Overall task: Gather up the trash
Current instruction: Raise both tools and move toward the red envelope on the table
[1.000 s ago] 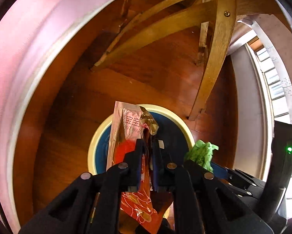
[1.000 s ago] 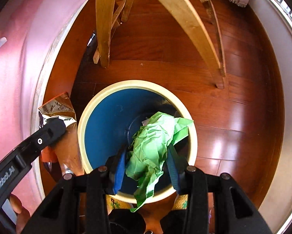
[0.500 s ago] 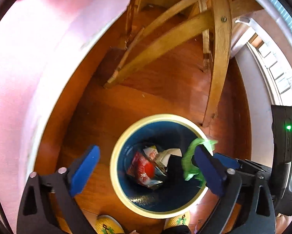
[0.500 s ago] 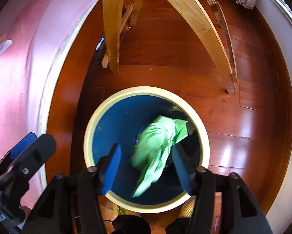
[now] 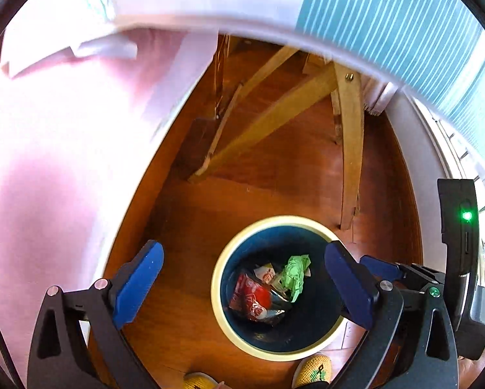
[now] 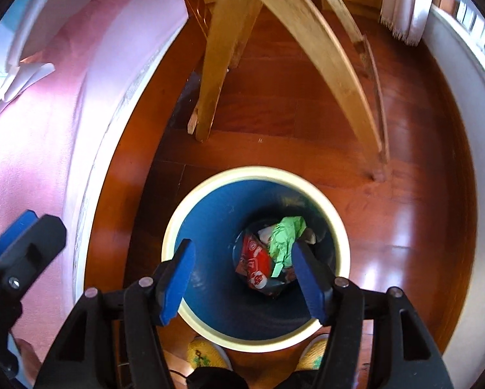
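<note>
Your left tongs (image 5: 239, 278) gape wide and empty; your right tongs (image 6: 245, 282) have just been opening, empty too. Both point steeply down over the bin (image 6: 177, 223), where the green paper (image 6: 283, 236) and red wrapper (image 6: 255, 259) lie.

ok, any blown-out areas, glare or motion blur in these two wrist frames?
Left wrist: pink bedcover blown out to near white, striped teal edge smeared. Right wrist: glare patches on glossy red-brown wooden floor, pale wooden chair legs motion-blurred; round blue bin fairly sharp.
</note>
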The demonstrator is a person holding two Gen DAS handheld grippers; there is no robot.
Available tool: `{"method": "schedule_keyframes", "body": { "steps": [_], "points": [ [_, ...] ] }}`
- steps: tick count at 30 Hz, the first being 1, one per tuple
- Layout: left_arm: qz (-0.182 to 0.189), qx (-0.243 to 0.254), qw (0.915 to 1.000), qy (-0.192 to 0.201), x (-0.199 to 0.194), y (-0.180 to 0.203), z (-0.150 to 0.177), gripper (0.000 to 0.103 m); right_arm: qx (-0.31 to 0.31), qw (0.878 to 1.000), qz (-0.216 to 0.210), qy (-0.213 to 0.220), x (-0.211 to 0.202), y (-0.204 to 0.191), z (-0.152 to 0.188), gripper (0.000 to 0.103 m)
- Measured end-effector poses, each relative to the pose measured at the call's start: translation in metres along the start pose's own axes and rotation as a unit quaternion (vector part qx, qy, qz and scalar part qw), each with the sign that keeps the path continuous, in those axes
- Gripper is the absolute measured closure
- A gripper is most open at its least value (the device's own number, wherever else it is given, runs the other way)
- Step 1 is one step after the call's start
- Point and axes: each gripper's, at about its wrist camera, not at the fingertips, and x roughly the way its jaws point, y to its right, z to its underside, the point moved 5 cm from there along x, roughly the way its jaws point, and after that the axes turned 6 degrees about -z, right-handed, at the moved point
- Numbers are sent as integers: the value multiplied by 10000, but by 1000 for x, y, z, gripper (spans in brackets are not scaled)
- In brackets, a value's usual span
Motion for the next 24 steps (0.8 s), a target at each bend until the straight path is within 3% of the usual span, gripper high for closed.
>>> {"method": "schedule_keyframes", "body": {
  "steps": [5, 12, 19, 24],
  "points": [
    [66, -28, 9999, 117, -43, -6, -16, 4, -109, 9997, 174, 129, -43, -18, -8, 41],
    [242, -96, 9989, 387, -136, -12, -52, 4, -297, 9988, 291, 251, -135, -56, -21, 41],
    [363, 295, 9967, 669, -248, -14, -113, 4, -203, 9984, 318, 414, -250, -98, -42, 41],
    [377, 628, 9923, 995, -326, -13, -171, 4, -199, 9949, 379, 916, -331, -128, -67, 41]
  ]
}}
